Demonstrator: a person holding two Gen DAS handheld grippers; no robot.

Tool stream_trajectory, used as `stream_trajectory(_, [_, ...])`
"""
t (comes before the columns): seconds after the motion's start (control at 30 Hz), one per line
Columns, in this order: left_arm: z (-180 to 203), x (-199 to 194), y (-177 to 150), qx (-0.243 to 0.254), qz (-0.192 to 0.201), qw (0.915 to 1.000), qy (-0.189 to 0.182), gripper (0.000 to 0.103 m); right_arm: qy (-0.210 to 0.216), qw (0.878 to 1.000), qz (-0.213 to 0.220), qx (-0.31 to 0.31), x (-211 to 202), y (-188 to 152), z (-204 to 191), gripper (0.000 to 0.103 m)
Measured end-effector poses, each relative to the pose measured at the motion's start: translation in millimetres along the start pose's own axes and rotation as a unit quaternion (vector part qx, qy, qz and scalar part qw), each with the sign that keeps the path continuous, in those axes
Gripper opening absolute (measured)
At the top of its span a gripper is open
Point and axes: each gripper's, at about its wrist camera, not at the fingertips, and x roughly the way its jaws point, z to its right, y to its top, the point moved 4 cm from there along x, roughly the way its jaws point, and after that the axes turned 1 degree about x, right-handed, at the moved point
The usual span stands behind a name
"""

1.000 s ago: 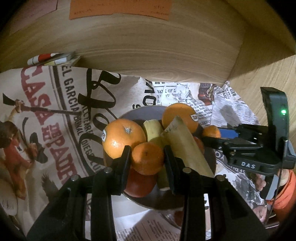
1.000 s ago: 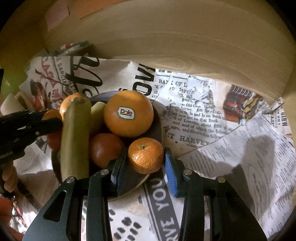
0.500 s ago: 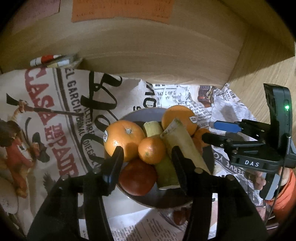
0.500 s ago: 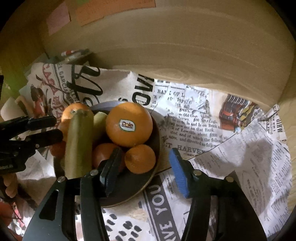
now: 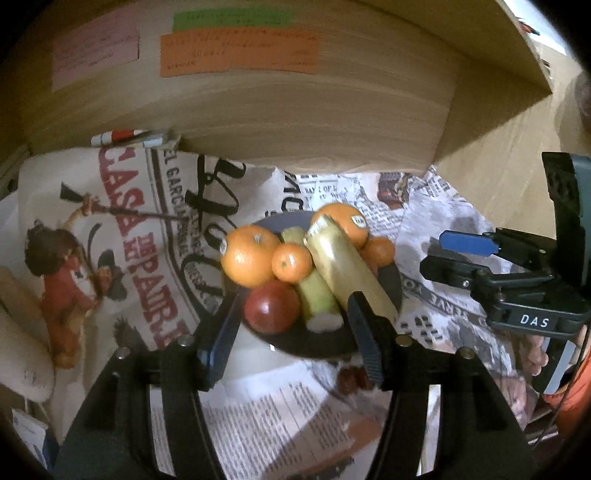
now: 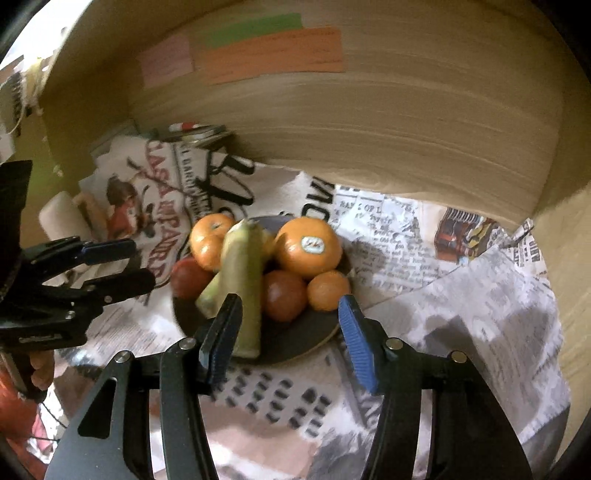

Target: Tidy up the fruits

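Left wrist view, left to right. A printed newspaper sheet with red lettering and a cartoon figure [image 5: 110, 258] covers the wooden surface. A red-and-white marker pen [image 5: 122, 137] lies at the foot of the wooden back panel [image 5: 295, 122], which carries a pink note [image 5: 95, 55], a green note [image 5: 232, 20] and an orange note [image 5: 240, 53].

The dark round plate [image 5: 314, 341] rests on the newspaper at centre. It holds a large stickered orange [image 5: 249, 256], a small mandarin [image 5: 291, 263] touching that orange, a dark red round fruit [image 5: 272, 310] below them, a short pale green stalk piece [image 5: 317, 295] and a long yellow-green peeled stalk [image 5: 347, 269] lying tilted across the pile. A second large orange with a label [image 5: 347, 221] and another small mandarin [image 5: 378, 252] sit behind the long stalk.

The left gripper [image 5: 295, 332] has its black jaws apart, having just been opening. Nothing is clamped; the pads stand in front of the near side of the plate, clear of the fruit.

The right gripper [image 5: 443, 254] shows at the right edge, jaws separated and empty, beside the plate. A hand [image 5: 539, 354] holds its handle.

Right wrist view, left to right. The left gripper [image 6: 144, 262] stands beside the plate [image 6: 295, 343], not touching it. The right gripper [image 6: 288, 325] has its blue-padded jaws apart after just opening wider, gripping nothing. A third small mandarin [image 6: 328, 291] lies free at the plate rim beyond the pads.
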Motion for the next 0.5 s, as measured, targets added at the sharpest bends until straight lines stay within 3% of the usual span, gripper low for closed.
stream_trajectory(0.5, [-5, -5, -71, -0.011, -0.045, 0.9989, -0.003, 0.059, 0.035, 0.997, -0.065, -0.002, 23, -62, -45, 0.051])
